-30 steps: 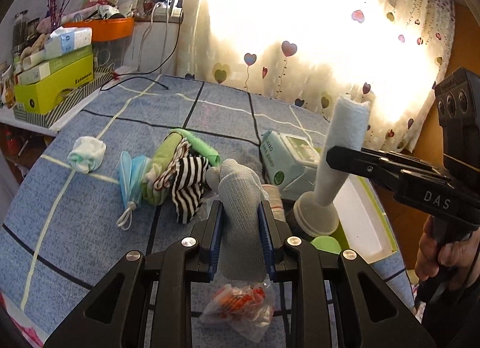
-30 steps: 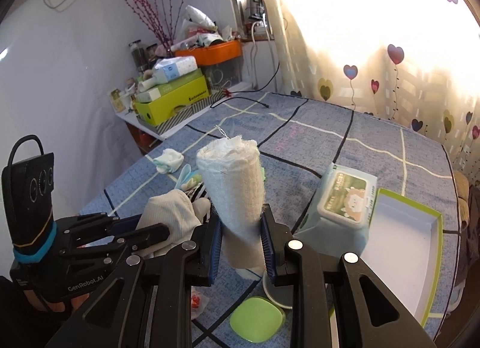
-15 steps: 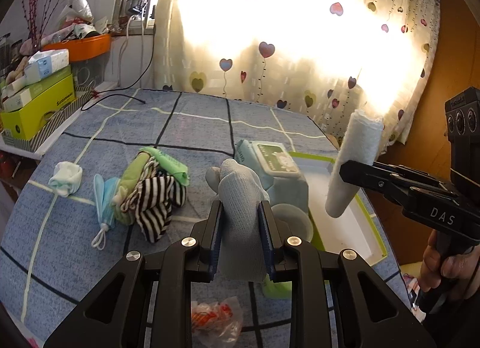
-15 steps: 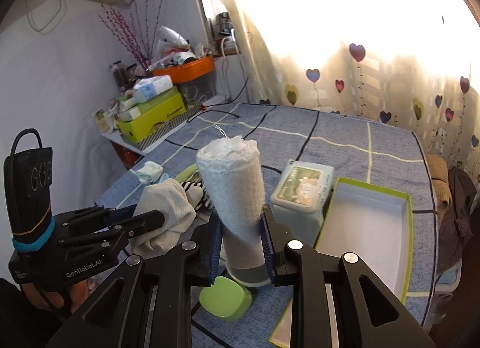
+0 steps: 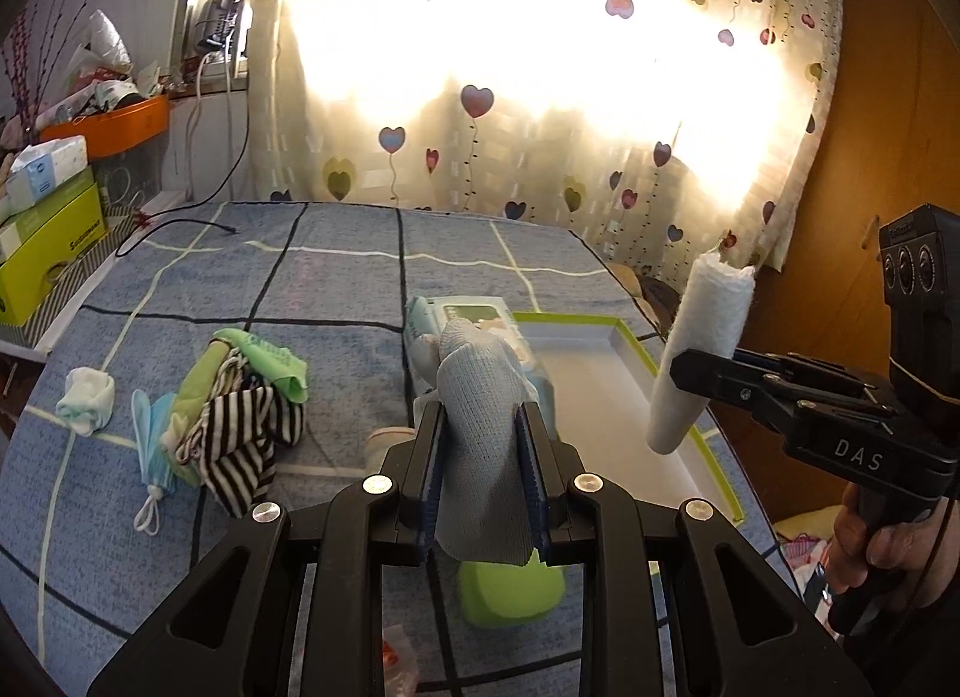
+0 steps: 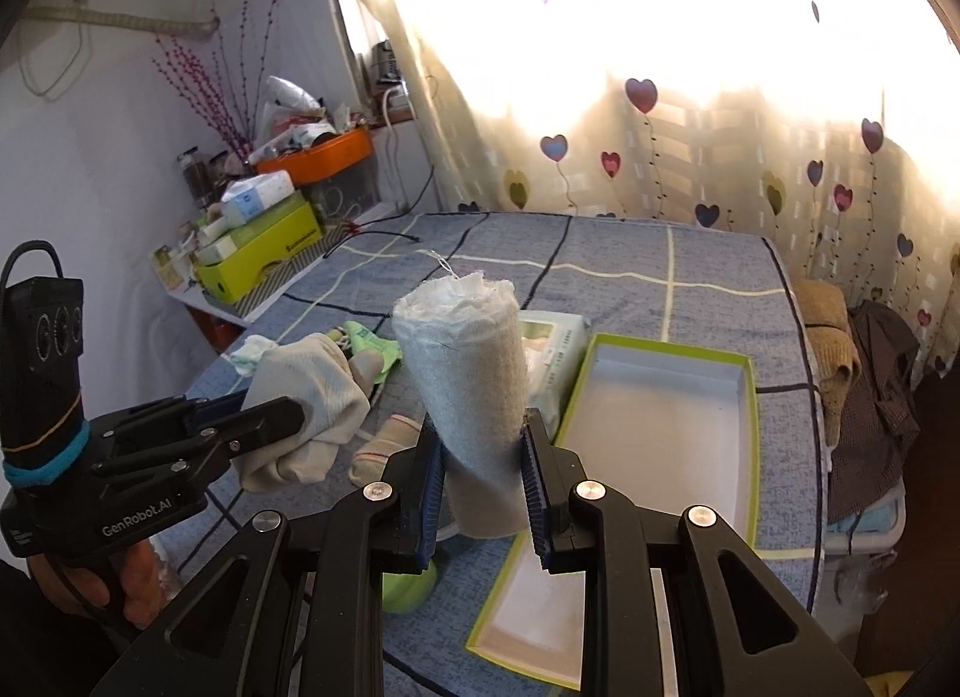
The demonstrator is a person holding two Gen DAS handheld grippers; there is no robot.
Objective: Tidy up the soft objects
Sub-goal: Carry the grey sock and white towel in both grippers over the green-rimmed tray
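Note:
My left gripper (image 5: pixel 480 445) is shut on a grey knitted sock (image 5: pixel 480 433), which it holds above the blue checked cloth. In the right wrist view the same sock (image 6: pixel 306 397) looks beige, clamped in the left gripper (image 6: pixel 264 427). My right gripper (image 6: pixel 483 457) is shut on a rolled white towel (image 6: pixel 468 397) that stands upright between the pads. From the left wrist view the towel roll (image 5: pixel 702 349) hangs in the right gripper (image 5: pixel 690 373) over the near edge of the white tray with a green rim (image 5: pixel 630 337). That tray (image 6: pixel 660 415) lies empty.
A wet-wipes pack (image 5: pixel 474 319) lies beside the tray. A pile of striped and green cloths (image 5: pixel 240 415), a blue face mask (image 5: pixel 150 451) and a small white bundle (image 5: pixel 87 403) lie to the left. A green lid (image 5: pixel 510 595) sits below the sock. Boxes (image 5: pixel 42 253) line the left shelf.
Both grippers have moved to the right with their loads, towards the tray. The towel roll now hangs over the tray's edge, and the cloth pile has slid left in view.

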